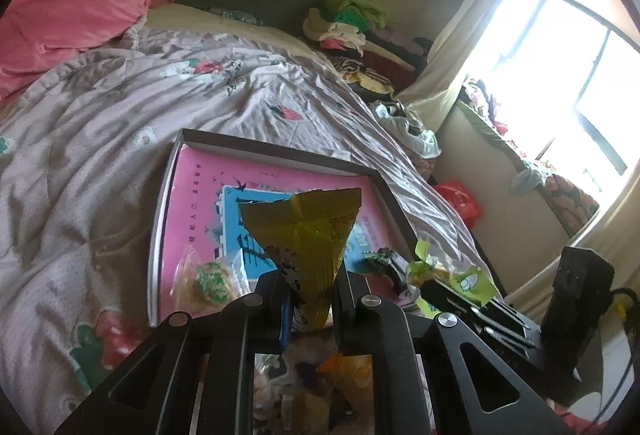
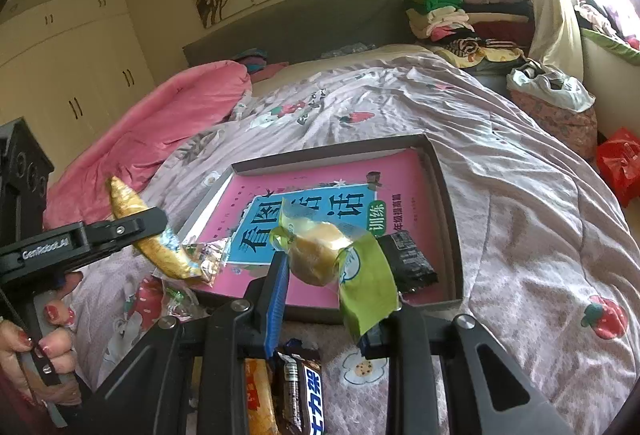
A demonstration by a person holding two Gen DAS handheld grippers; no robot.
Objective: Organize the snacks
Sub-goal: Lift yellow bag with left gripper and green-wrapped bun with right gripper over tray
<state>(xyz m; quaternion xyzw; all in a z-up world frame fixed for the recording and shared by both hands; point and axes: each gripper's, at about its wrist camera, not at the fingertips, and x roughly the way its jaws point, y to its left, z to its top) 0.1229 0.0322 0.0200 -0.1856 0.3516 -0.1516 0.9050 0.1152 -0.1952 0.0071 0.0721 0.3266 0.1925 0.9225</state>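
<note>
left tool (image 1: 308, 291) clamped on gold wrapper (image 1: 308, 235), held over tray (image 1: 280, 151) on bed. right tool (image 2: 324, 275) pinching green cake pack (image 2: 320, 255). both prob. light, crinkly, slippery film; cake crushable. grip by sealed ends.

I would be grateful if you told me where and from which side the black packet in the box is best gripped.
The black packet lies flat on the pink book, close to the box wall on the right. It is probably best gripped across its narrow width at the near crimped end, coming from the open near-left side and angled downward, because the wall blocks the far side.
</note>
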